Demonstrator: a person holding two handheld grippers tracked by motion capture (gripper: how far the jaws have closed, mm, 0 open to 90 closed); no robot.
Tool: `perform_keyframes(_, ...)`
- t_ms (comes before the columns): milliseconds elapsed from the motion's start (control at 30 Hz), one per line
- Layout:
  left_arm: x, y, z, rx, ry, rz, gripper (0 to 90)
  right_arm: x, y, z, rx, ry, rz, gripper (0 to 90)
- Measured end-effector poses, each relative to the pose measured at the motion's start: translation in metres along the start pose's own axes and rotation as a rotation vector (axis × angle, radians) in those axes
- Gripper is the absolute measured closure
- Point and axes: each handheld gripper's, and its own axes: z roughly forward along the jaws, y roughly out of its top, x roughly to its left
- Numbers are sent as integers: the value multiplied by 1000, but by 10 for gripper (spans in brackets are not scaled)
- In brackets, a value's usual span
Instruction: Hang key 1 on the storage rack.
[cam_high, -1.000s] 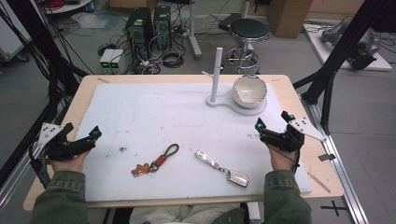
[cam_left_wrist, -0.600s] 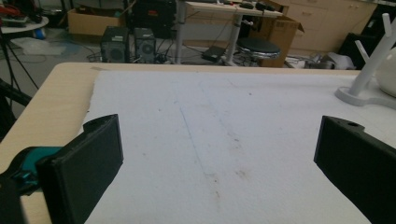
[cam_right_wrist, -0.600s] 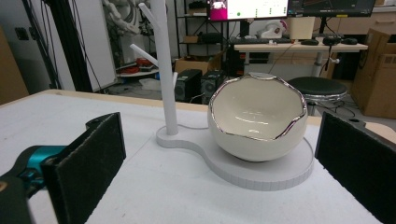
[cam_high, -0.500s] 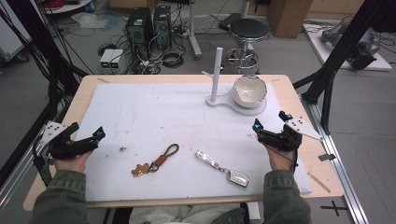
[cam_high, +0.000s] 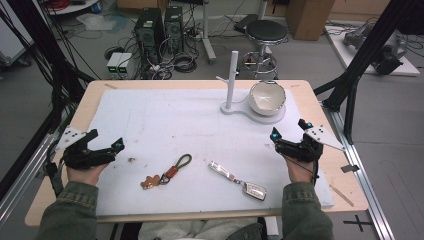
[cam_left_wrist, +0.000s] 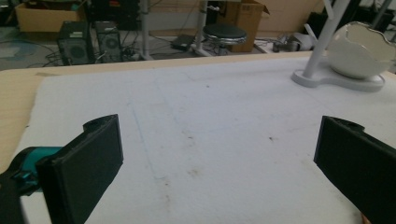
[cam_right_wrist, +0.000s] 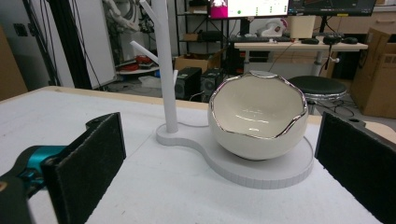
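Both your grippers, left gripper (cam_high: 118, 145) and right gripper (cam_high: 274, 135), hold fingers wide apart, empty; the silver key fob (cam_high: 237, 180), long axis ten-to-four, lies at seven o'clock from the right gripper, nearer it.

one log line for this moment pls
left claw open, empty | right claw open, empty | two keychains on mat | bowl on stand

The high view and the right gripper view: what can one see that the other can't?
High view alone: two keychains, one with a loop and one with a silver fob, both hands, and both open grippers, left and right, set apart over the white mat. Right gripper view alone: its own black jaws wide apart up close, plus a desk with monitors far behind. Both: the eggshell bowl on its white stand with the branched post.
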Motion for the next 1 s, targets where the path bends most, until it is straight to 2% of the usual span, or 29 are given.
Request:
perform_keyframes(33, 0, 0, 0, 0, 0, 0, 17, 0, 0, 0, 0, -1, 0, 8)
perform_keyframes(67, -6, 0, 3, 19, -22, 9, 17, 0, 0, 0, 0, -1, 0, 8)
perform_keyframes(267, -16, 0, 9, 53, -69, 31, 17, -1, 0, -1, 1, 2, 8, 8)
perform_keyframes(733, -32, 3, 20, 134, -129, 64, 17, 0, 0, 0, 6, 4, 0, 7)
perform_keyframes(867, -35, 3, 25, 170, -150, 61, 17, -1, 0, -1, 7, 3, -2, 8)
perform_keyframes(900, -36, 4, 27, 194, -168, 61, 17, -1, 0, -1, 8, 5, -1, 8)
perform_keyframes(933, -36, 4, 27, 194, -168, 61, 17, -1, 0, -1, 8, 5, -1, 8)
perform_keyframes(1000, -41, 5, 30, 231, -192, 69, 17, -1, -1, 0, 10, 8, 3, 8)
